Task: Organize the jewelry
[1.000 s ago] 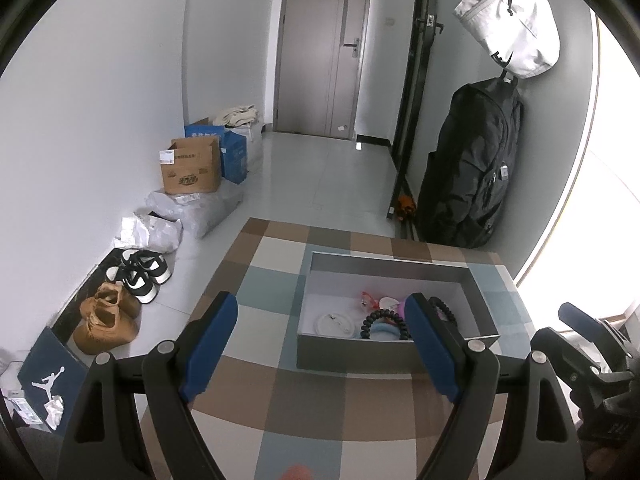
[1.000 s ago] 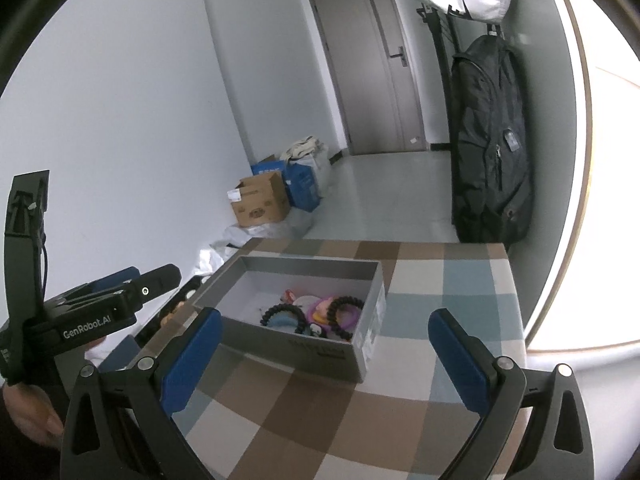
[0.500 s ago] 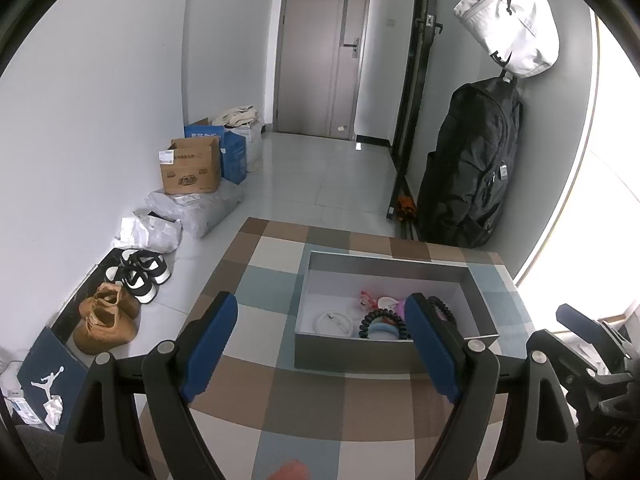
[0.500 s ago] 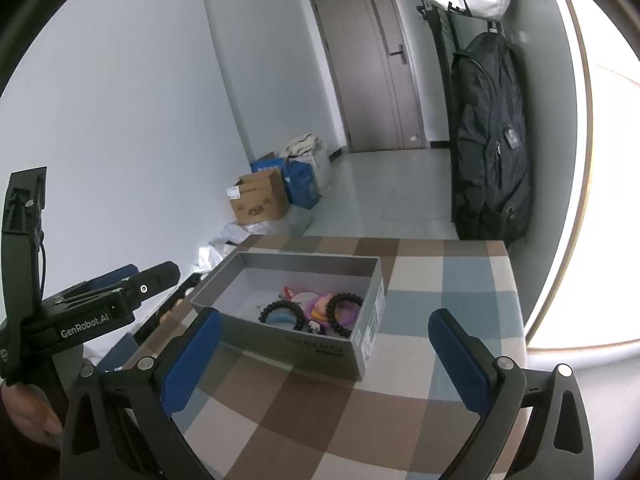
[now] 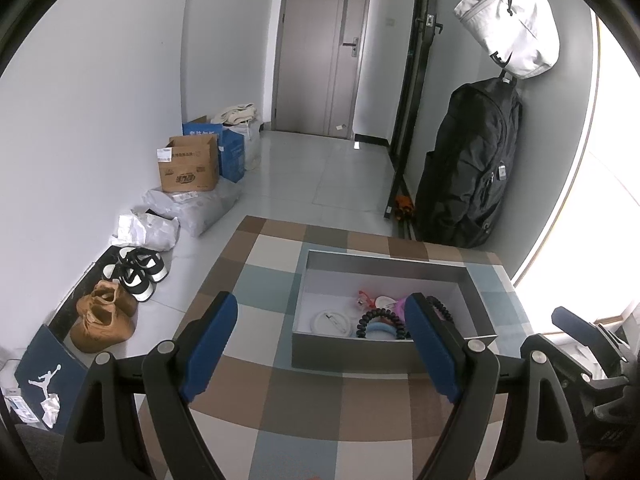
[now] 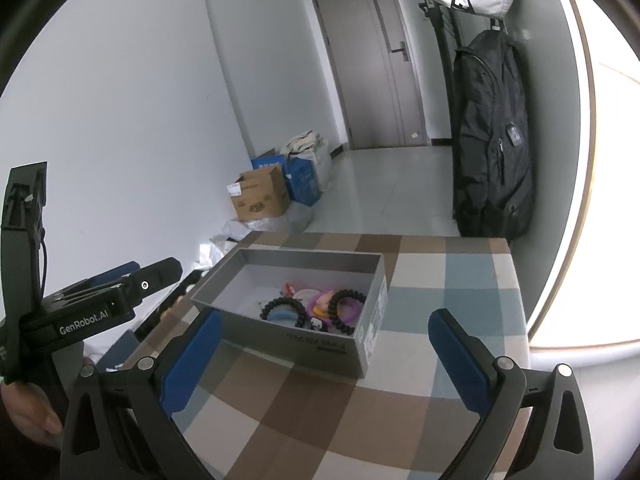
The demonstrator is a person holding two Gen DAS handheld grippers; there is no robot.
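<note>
Left wrist view shows both the left gripper (image 5: 320,344) and right gripper (image 6: 324,356) spread wide and empty above the checked tablecloth (image 5: 256,320), while bracelets (image 5: 380,322) lie heaped inside the grey box (image 5: 352,354), fitting either sorting ahead or jewelry already gathered.

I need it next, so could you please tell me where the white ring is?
In the left wrist view, the white ring lies flat in the grey box, at its near-left corner, left of the black coil bands.

We've got both grippers up and level, left gripper (image 5: 320,332) and right gripper (image 6: 326,344) spread wide with nothing between the blue pads (image 5: 208,344), and our hand (image 6: 28,416) peeks in down by the left one's handle
</note>
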